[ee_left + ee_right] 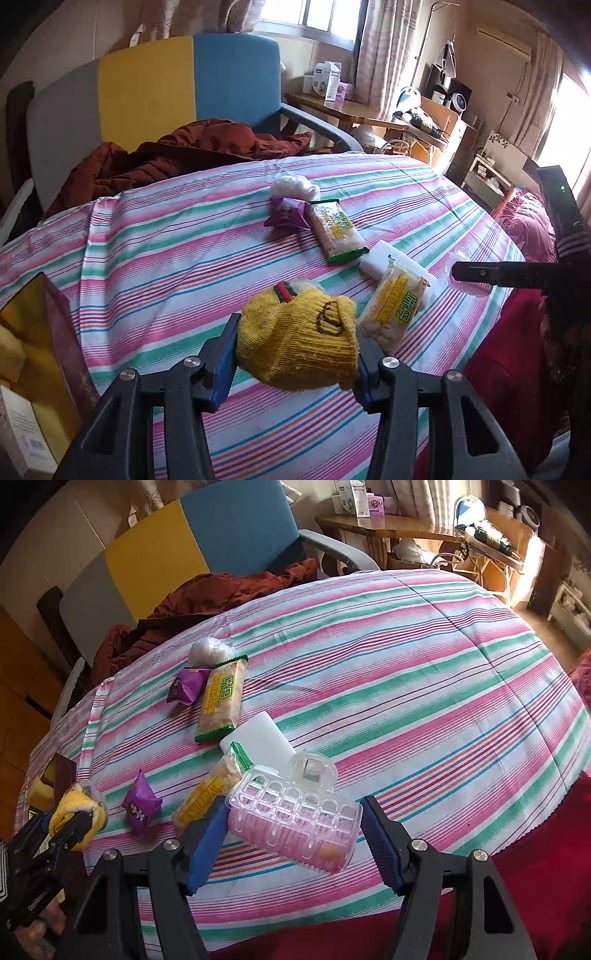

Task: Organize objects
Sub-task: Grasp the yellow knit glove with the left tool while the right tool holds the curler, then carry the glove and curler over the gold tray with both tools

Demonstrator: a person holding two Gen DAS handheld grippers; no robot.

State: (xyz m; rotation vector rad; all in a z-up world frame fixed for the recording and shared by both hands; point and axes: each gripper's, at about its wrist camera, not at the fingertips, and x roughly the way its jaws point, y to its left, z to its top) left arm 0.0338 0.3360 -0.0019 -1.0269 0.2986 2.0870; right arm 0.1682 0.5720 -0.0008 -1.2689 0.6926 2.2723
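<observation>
Two cameras, one on each tool, both close above the bed

Each looks forward and down along its tool; both see the striped sheet [184, 236], the snack packs [221, 698] and the colourful chair [166, 81].

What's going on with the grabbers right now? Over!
Left gripper shut on yellow sock. Right gripper open around hair clip. Snack packs close by.

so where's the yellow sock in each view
Left wrist: the yellow sock is low centre, held between the left gripper's fingers.
Right wrist: it shows at the far left edge, small, in that same gripper.
Shared landmark: the snack pack with yellow lettering lies just right of the sock in both views.
</observation>
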